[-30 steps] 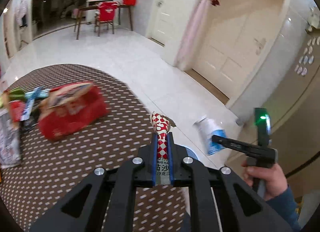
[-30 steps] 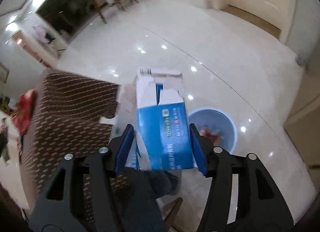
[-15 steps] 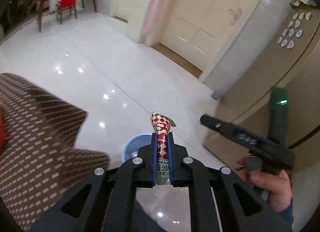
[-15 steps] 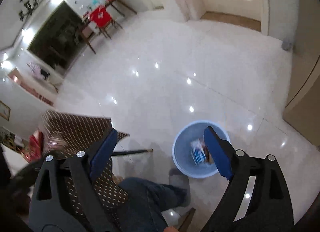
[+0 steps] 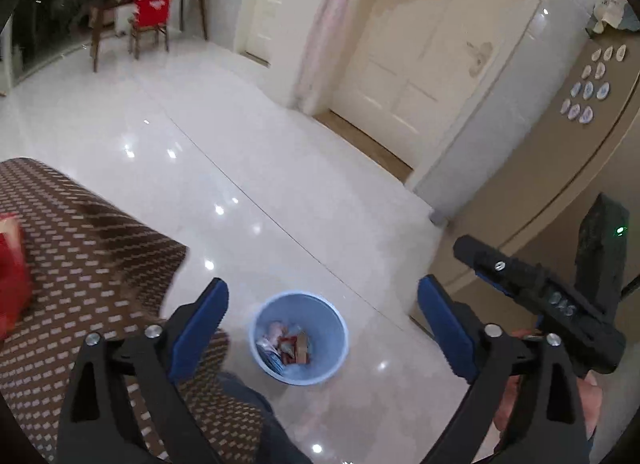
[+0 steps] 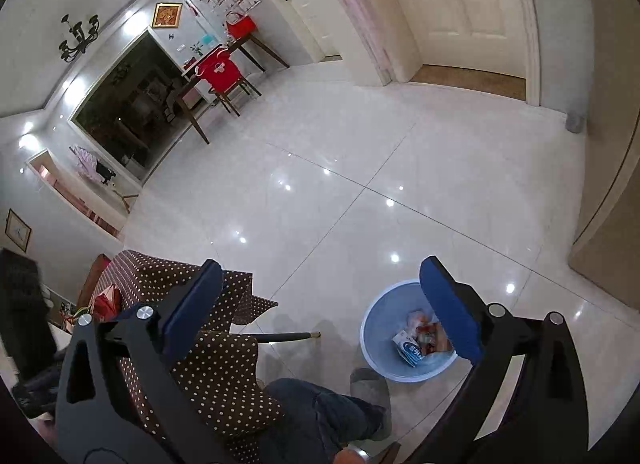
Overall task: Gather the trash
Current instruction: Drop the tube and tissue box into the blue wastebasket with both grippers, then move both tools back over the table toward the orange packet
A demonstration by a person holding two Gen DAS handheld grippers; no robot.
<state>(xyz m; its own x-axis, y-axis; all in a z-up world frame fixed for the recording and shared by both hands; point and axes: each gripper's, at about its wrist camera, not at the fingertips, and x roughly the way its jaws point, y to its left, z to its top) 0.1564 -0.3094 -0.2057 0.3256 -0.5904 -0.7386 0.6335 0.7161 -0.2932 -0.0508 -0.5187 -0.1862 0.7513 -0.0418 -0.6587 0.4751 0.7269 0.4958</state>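
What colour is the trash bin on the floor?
Light blue; the bin shows best in the left wrist view.

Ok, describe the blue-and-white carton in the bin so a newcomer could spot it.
Find the pale blue bin on the white tiled floor, beside the dotted brown tablecloth. Inside lies the carton, the only blue-and-white piece there; the wrappers beside it are reddish.

Right claw (image 6: 320, 304) (spread wide, holding nothing) above the blue bin (image 6: 374, 348) of wrappers.
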